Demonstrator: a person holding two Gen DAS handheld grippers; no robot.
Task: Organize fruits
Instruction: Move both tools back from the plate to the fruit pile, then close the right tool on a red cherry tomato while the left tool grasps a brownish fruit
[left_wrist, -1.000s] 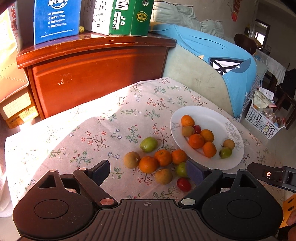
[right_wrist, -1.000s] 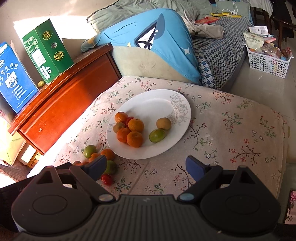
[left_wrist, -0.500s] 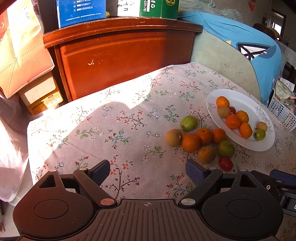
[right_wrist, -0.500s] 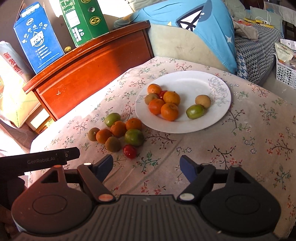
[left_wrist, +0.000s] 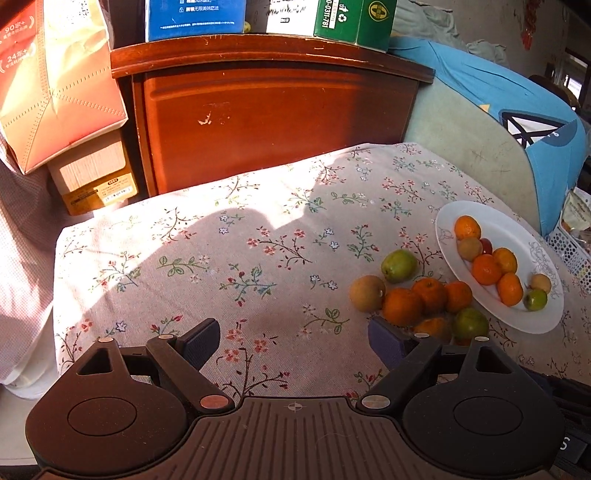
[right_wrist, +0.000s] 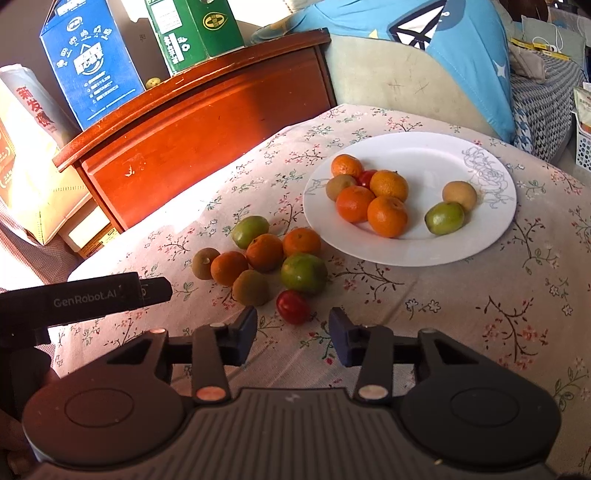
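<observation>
The black bar at the left of the right wrist view says "GenRobot.AI" in pale letters; it is part of the left gripper (left_wrist: 293, 339). A blue box (right_wrist: 90, 64) and a green box (right_wrist: 194, 31) stand on the brown wooden cabinet (right_wrist: 207, 122). The green box shows the numbers "0311-781" in the left wrist view. A bag (left_wrist: 55, 85) beside the cabinet has "90" and "24" printed on it. The other writing is too small to read.

The white plate (right_wrist: 491, 229) sits on the flowered cloth (left_wrist: 221, 266). It holds eight fruits: four oranges, two brown fruits, one green fruit and one small red fruit (right_wrist: 366, 177) that hides behind the oranges.

Eight more fruits lie in a bunch on the cloth, just beside the plate: three oranges, two green fruits, two brown ones and a little red fruit (right_wrist: 293, 306). The oranges are bright and round. The big green fruit (right_wrist: 304, 272) touches the red one.

The right gripper (right_wrist: 293, 332) is partly open and holds nothing. The little red fruit sits just in front of the gap between its fingers.

The left gripper is wide open and holds nothing. Its right finger (left_wrist: 388, 341) is near an orange (left_wrist: 402, 306).
</observation>
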